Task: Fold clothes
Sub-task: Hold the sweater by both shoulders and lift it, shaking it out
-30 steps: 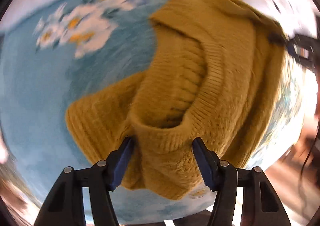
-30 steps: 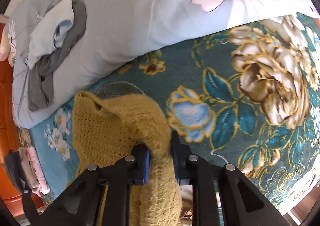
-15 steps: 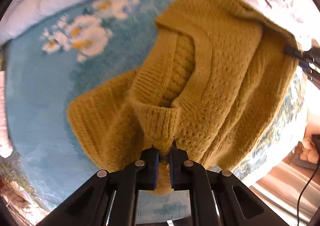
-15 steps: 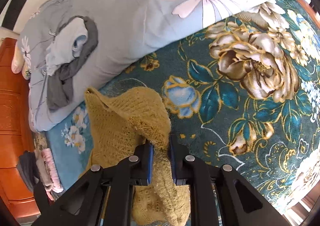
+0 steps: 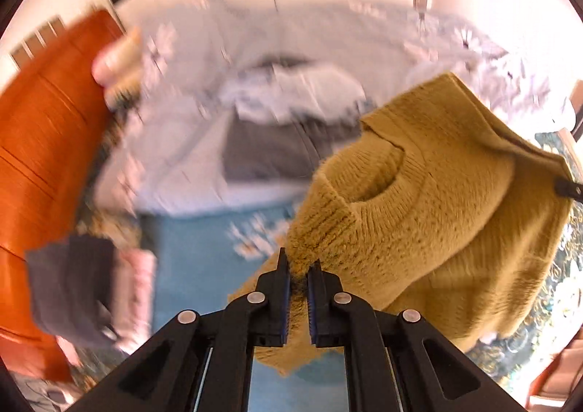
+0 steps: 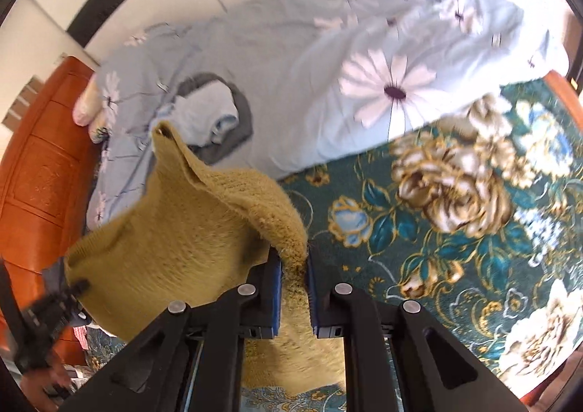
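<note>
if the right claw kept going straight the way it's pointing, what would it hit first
Beyond the sweater it already grips, the right claw would probably meet the flowered bedspread; depth is unclear.

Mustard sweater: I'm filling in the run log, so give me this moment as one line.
step: lift | left gripper: shut on mustard sweater | right gripper: shut on mustard sweater | sweater: hanging above bed

Left gripper (image 5: 298,275) angled downward, jaws clamped tight on sweater (image 5: 419,215), right gripper (image 6: 293,273) angled downward, jaws likewise pinched on sweater edge
</note>
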Motion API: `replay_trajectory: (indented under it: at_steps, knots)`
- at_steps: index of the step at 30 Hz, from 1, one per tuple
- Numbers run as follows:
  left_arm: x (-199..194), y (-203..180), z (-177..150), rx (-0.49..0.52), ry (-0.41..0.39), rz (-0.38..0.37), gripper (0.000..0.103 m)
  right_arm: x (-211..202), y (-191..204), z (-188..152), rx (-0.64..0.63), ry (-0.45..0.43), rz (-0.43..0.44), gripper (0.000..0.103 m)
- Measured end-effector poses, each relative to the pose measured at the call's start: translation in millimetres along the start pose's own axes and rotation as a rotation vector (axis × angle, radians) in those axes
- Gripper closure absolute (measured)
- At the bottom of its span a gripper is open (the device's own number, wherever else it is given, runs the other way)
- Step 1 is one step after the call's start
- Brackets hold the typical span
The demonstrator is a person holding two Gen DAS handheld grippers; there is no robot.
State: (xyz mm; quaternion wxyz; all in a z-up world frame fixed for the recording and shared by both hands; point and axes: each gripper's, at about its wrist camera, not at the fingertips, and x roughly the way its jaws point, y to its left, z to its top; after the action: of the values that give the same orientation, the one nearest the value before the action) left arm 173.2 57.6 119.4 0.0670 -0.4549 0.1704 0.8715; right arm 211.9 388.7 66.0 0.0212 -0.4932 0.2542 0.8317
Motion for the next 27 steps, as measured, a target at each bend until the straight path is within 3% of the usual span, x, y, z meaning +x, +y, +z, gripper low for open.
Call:
replay_trajectory:
  at_steps: [3, 7, 13, 17, 22, 25, 27]
  knots:
    - [-38.1, 17.0, 1.9, 0.002, -0.09, 0.014, 0.095, -29.0, 9.4, -8.8, -0.024, -0.055, 0.002, 0.091]
    - [-82.2, 37.2, -19.2, 0.002, -0.164, 0.01, 0.095, -68.2, 25.7, -36.7, -0.04, -0.125, 0.006, 0.091]
    - [-135.0, 73.0, -83.3, -0.032, -0.213, 0.002, 0.095, -116.4, 46.4, -108.3, -0.056, -0.147, 0.036, 0.091]
    - [-195.2, 106.7, -107.2, -0.073, -0.305, -0.038, 0.095, -150.0, 55.6, -159.5, -0.06, -0.137, 0.086, 0.091]
    - [-230.3, 118.1, -90.0, -0.012, -0.388, -0.042, 0.096, -185.4, 55.8, -196.8, -0.032, -0.155, 0.116, 0.091]
    - [-214.3, 96.9, -68.4, 0.038, -0.376, -0.045, 0.096, -185.9, 47.7, -200.5, -0.015, -0.144, 0.1, 0.091]
    - [-188.6, 75.9, -55.9, 0.062, -0.313, -0.062, 0.096, -172.2, 39.1, -196.8, -0.012, -0.108, 0.084, 0.091]
